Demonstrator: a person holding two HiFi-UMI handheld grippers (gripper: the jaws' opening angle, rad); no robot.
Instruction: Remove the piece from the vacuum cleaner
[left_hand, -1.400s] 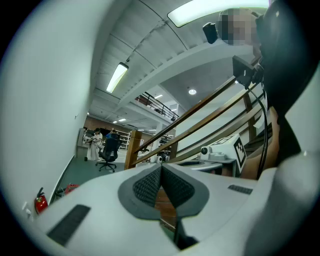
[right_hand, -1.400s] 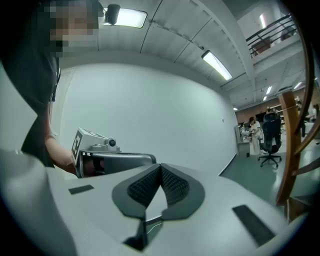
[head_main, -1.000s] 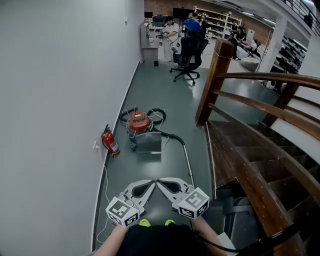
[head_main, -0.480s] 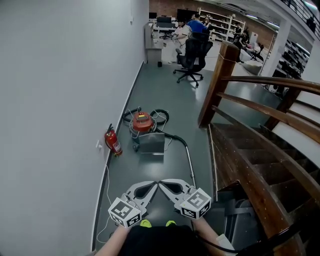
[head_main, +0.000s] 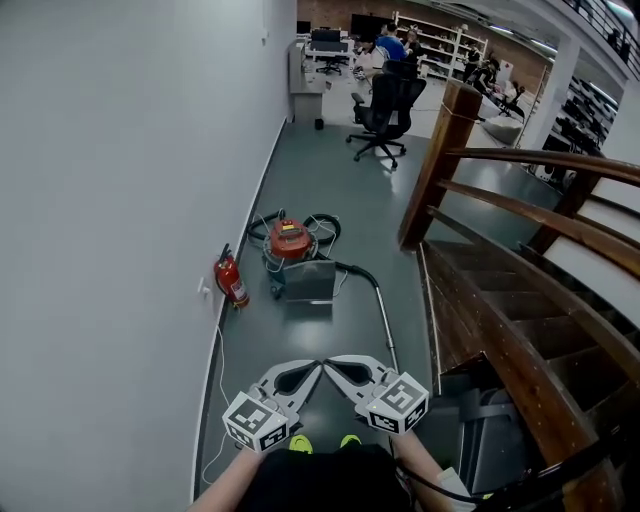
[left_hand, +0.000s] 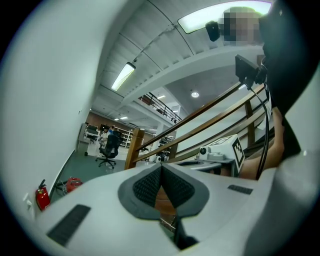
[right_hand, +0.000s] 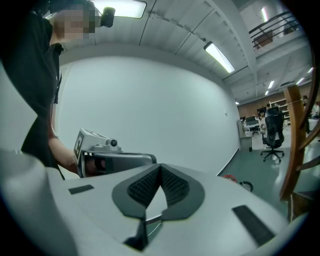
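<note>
Little change: both grippers (head_main: 317, 363) (head_main: 328, 359) shut.

In the head view the red drum-shaped vacuum cleaner (head_main: 291, 240) is too small for me to pick out any separate piece on it, and the grey rectangular panel (head_main: 308, 281) in front hides its lower body. Its thin metal wand (head_main: 384, 315) has its near end behind my right gripper (head_main: 331, 361), and the bottom edge cuts off my forearms. In the left gripper view the cleaner is only a red speck, half-covered by the body of my left gripper (left_hand: 161, 167).
</note>
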